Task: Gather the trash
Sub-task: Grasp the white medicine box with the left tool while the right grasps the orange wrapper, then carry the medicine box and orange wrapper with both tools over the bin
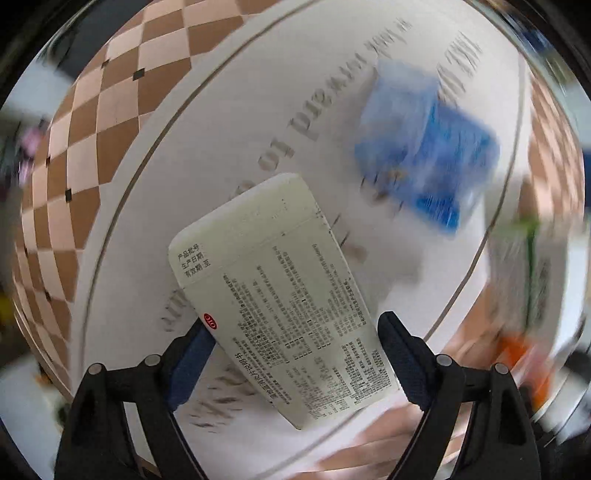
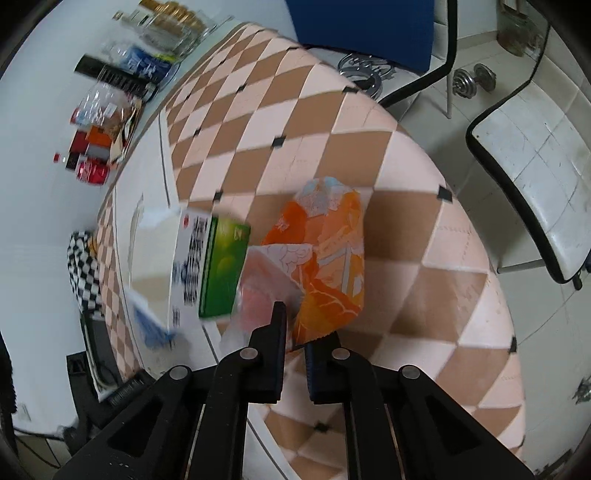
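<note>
My left gripper (image 1: 295,354) is shut on a flat white medicine box (image 1: 273,295) printed with small text, held above a white mat with grey lettering (image 1: 229,140). A blue box (image 1: 432,155) lies blurred on the mat farther ahead. My right gripper (image 2: 295,332) is shut on an orange snack wrapper (image 2: 328,258), held over the checkered table (image 2: 406,221). A green-and-white box (image 2: 218,266) lies just left of the wrapper, and it shows blurred in the left wrist view (image 1: 528,266).
Bottles, cans and packets (image 2: 110,110) stand along the table's far left edge. A white chair (image 2: 535,177) and a blue chair back (image 2: 362,33) stand beyond the table. A checkered cloth (image 2: 83,269) hangs at the left.
</note>
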Motion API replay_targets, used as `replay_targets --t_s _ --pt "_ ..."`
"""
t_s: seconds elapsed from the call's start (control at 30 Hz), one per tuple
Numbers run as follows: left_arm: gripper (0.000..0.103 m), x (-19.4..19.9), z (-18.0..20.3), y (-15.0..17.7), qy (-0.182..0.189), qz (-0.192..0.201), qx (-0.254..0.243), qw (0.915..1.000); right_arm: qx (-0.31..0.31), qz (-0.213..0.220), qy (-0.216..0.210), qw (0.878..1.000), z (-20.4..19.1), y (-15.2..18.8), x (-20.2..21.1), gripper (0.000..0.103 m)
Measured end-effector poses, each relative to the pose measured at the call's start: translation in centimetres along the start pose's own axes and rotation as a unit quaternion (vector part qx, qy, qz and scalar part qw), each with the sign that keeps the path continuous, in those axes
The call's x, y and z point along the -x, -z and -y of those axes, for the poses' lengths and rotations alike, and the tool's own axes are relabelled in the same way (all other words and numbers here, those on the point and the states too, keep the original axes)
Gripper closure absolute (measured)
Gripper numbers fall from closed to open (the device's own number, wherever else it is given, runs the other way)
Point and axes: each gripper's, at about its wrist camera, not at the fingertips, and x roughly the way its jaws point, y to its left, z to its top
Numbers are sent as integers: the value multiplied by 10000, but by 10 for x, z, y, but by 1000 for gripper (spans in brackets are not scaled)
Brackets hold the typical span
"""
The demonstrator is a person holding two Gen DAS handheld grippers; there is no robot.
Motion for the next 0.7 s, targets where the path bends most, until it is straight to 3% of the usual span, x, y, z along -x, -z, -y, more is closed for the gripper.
replay_targets --t_s 0.07,0.2,0.23,0.33,0.5,0.7 --pt "14 -13 -10 14 134 -225 -9 9997 89 -150 -26 9998 1 6 -3 94" --pt "13 -15 -20 21 279 -205 90 9994 14 -194 -35 9998 4 10 -10 89" --pt "17 -16 -6 12 304 -156 97 9994 -10 -230 -42 9997 5 10 -13 89" --pt "21 -5 -1 17 227 133 -44 9996 -10 -171 -195 9997 6 11 -17 90" --pt "21 14 1 43 22 600 -692 9958 239 89 -266 9993 1 21 -1 99" --pt "21 48 8 82 -158 1228 -1578 9797 547 229 -310 9978 -6 46 29 100"
